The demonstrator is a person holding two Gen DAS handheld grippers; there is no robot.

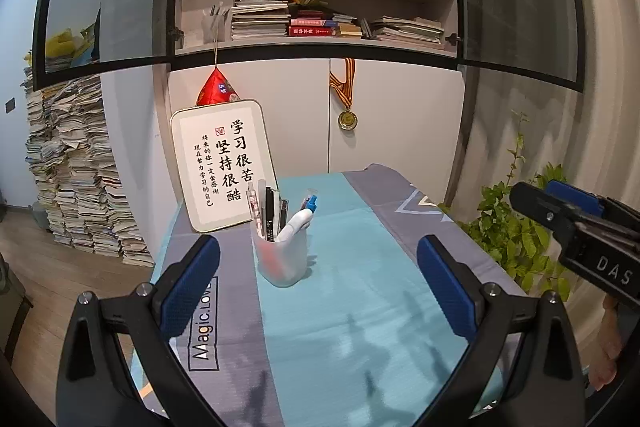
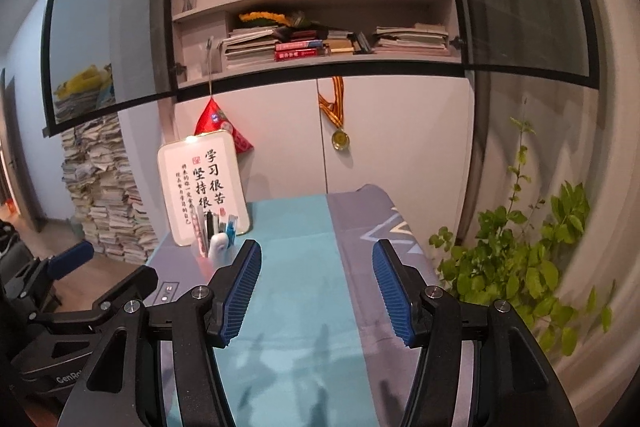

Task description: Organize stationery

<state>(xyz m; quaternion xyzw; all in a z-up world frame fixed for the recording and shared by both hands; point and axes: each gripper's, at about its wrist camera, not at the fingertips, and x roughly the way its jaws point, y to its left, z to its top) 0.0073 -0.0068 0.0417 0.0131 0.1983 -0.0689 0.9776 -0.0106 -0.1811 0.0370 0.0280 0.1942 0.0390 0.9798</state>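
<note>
One pen cup (image 1: pixel 282 259) with about six pens; left gripper (image 1: pixel 318 281) and right gripper (image 2: pixel 316 291) fingers apart, empty.

Your left gripper (image 1: pixel 320 283) and right gripper (image 2: pixel 316 291) match: black plastic frames with triangular cut-outs, silver screws at the joints, and ribbed blue pads (image 2: pixel 240 293) on the fingers. White lettering reading "DAS" marks the right gripper's side.

Pens (image 1: pixel 267 211) in cup (image 1: pixel 282 259) (before sign (image 1: pixel 222 163))
</note>
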